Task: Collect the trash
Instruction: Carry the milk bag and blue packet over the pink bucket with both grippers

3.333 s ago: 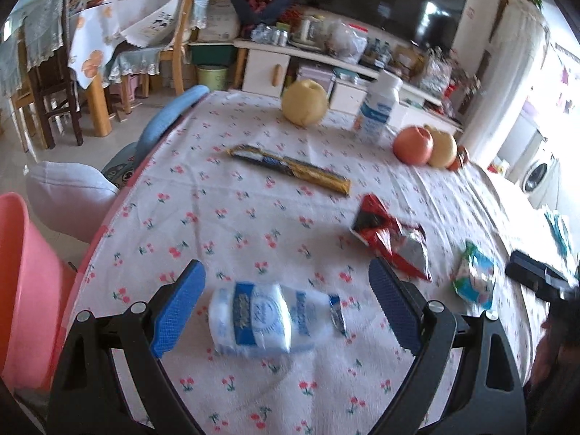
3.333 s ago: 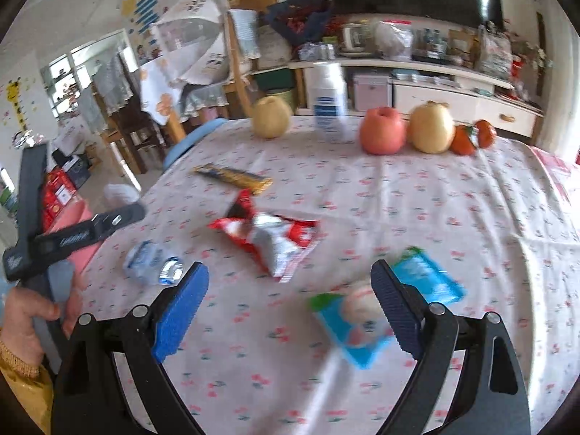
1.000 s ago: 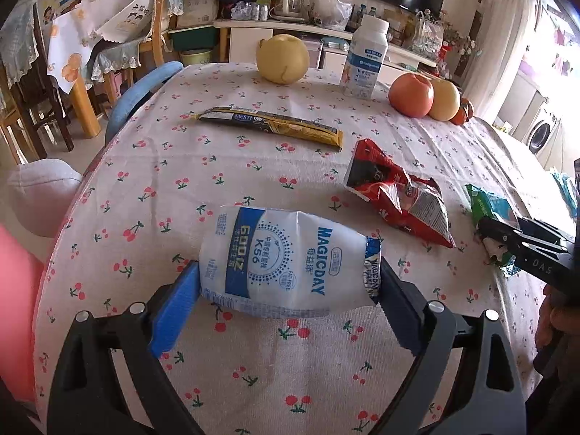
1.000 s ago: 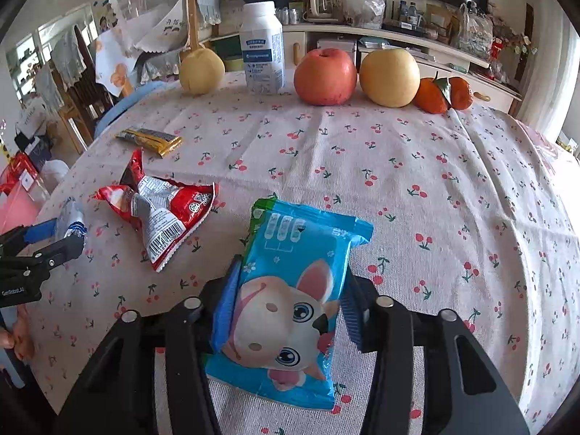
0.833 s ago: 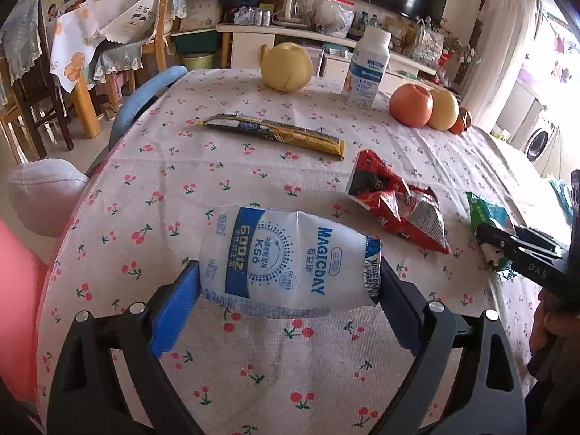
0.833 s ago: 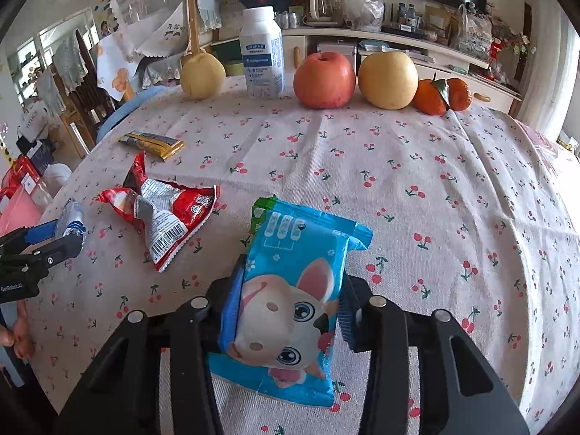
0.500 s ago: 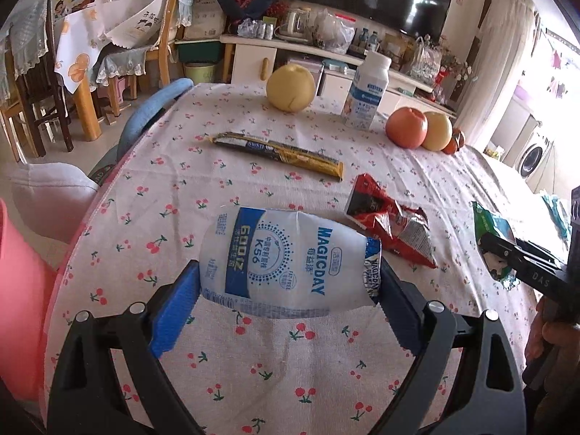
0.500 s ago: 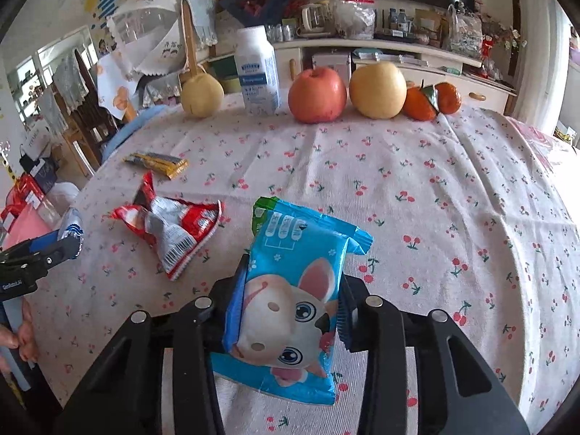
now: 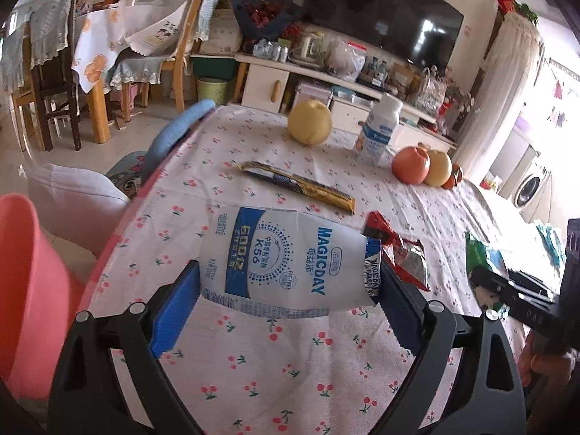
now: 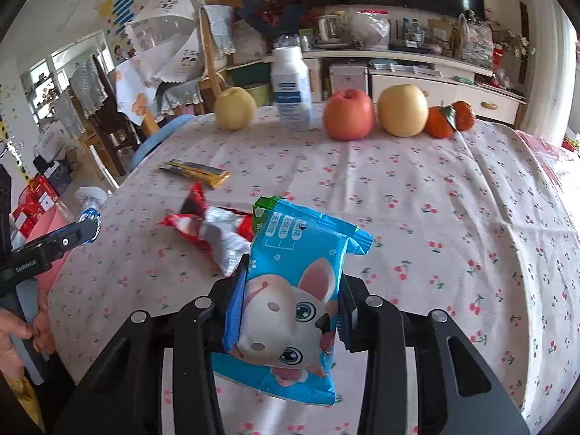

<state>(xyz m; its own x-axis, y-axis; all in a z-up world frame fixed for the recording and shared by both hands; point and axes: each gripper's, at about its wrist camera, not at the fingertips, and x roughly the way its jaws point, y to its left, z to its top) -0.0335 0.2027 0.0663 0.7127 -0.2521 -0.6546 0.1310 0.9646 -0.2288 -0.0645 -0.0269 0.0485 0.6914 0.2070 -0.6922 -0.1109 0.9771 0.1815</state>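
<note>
My left gripper (image 9: 286, 290) is shut on a crushed white and blue drink bottle (image 9: 286, 261), held lengthwise between its blue pads above the cherry-print tablecloth (image 9: 275, 362). My right gripper (image 10: 290, 301) is shut on a blue snack packet with a cartoon rabbit (image 10: 290, 297), lifted off the cloth. A crumpled red and silver wrapper (image 10: 214, 232) lies on the table ahead of both, also visible as the red wrapper (image 9: 398, 253) in the left wrist view. A long yellow and black wrapper (image 9: 301, 185) lies farther back.
At the table's far edge stand a yellow pear (image 10: 235, 108), a white bottle (image 10: 291, 87), a red apple (image 10: 348, 114), a yellow apple (image 10: 403, 110) and tangerines (image 10: 449, 119). A pink bin (image 9: 25, 290) stands left of the table. Chairs crowd the far left.
Both grippers have risen with their loads, so the table looks farther below. The right gripper's jaws squeezed the blue packet slightly tighter.
</note>
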